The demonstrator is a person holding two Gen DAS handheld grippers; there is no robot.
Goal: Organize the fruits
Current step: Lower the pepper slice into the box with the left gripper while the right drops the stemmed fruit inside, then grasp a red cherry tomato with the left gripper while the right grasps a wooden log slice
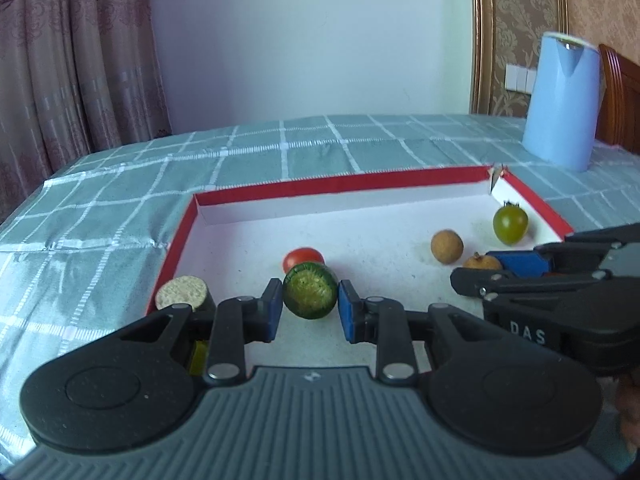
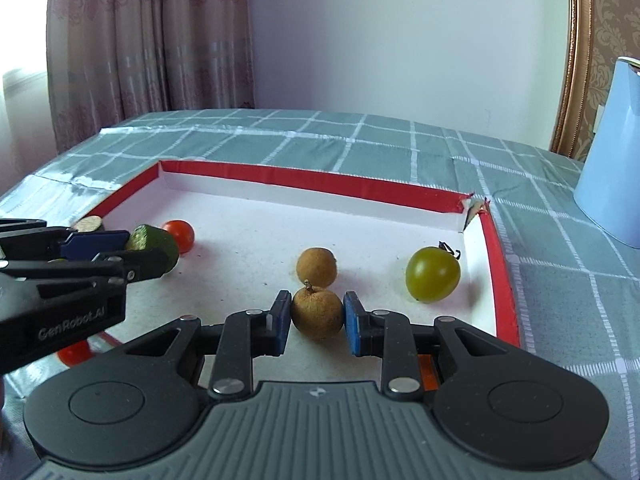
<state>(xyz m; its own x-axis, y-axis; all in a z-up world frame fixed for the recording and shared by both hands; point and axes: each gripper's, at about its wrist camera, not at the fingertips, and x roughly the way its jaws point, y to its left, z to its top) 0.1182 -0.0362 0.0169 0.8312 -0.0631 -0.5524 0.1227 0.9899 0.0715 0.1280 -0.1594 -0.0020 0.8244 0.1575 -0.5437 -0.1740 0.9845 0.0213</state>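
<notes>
Left gripper (image 1: 309, 309): fingers (image 1: 273, 308) nearly together, pinching a cucumber piece (image 1: 310, 295), apparently lifted for sorting. Right gripper (image 2: 317, 322): fingers (image 2: 353, 322) pinching a brown longan (image 2: 317, 312) likewise. Red-rimmed tray (image 2: 500, 264) on the desk: holds red tomato (image 2: 180, 235), green tomato (image 2: 432, 274), second longan (image 2: 317, 266), kept inside its walls.

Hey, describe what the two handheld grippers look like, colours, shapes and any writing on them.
Both grippers share one design. The left gripper and right gripper have black linkage arms with silver rivets, two round black discs, a ribbed grey body and blue finger pads. White lettering shows on their sides: "DAS" on the right one, "GenRobot.AI" on the left. No cables or sleeves are visible.
</notes>
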